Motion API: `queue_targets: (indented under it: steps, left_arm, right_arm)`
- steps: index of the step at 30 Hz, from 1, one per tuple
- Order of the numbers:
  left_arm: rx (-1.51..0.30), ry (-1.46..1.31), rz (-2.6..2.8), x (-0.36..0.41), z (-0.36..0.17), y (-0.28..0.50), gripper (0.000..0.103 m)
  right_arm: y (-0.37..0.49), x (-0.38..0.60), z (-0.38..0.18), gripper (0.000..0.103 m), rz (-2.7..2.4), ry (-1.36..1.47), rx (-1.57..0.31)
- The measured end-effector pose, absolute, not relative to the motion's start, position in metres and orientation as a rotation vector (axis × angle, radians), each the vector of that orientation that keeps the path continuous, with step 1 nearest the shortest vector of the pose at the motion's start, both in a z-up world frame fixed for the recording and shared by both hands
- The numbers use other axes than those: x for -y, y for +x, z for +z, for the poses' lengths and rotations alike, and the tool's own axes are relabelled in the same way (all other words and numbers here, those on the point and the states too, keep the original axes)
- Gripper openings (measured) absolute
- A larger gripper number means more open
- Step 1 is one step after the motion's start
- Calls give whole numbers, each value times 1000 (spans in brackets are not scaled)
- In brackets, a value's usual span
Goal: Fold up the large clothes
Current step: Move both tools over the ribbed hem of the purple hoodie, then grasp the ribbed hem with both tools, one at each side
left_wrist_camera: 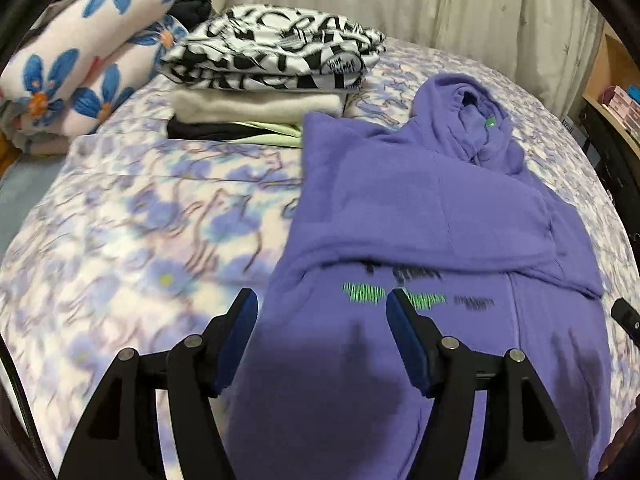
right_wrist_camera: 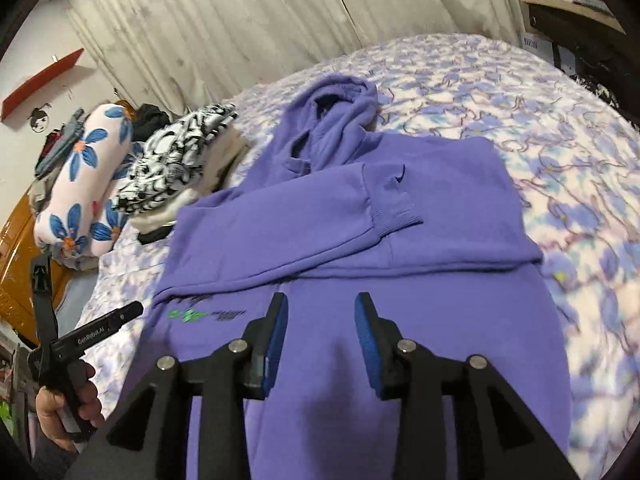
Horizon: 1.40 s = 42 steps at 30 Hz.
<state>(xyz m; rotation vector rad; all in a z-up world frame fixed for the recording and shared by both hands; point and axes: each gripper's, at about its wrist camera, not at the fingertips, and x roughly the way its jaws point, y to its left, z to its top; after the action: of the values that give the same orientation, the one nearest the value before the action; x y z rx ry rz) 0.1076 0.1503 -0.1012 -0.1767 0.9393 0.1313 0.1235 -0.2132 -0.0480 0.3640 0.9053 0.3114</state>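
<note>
A purple hoodie (left_wrist_camera: 420,208) lies flat on the floral bedspread (left_wrist_camera: 132,232), hood at the far end, both sleeves folded across its chest. Green and black print (left_wrist_camera: 396,300) shows below the sleeves. My left gripper (left_wrist_camera: 322,300) hangs above the hoodie's lower left part, open, with nothing between its blue pads. In the right wrist view the same hoodie (right_wrist_camera: 360,220) fills the middle, a ribbed cuff (right_wrist_camera: 394,206) lying on the chest. My right gripper (right_wrist_camera: 322,306) hovers over the hoodie's lower body, open and holding nothing. The left gripper (right_wrist_camera: 100,330) shows at the left in a person's hand (right_wrist_camera: 52,408).
A stack of folded clothes (left_wrist_camera: 272,80), topped by a black-and-white patterned piece, sits at the bed's far side. A rolled blanket with blue flowers (left_wrist_camera: 80,52) lies beside it. Pale curtains (left_wrist_camera: 440,4) hang behind the bed. A wooden shelf (left_wrist_camera: 616,92) stands at the right.
</note>
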Motion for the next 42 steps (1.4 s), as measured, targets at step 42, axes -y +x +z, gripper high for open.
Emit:
queue_targets:
  steps: [42]
  left_arm:
    - [-1046,-438,-95,-194,-148,-102,72]
  right_arm:
    - [-72,289,-60,58,208,301,-959]
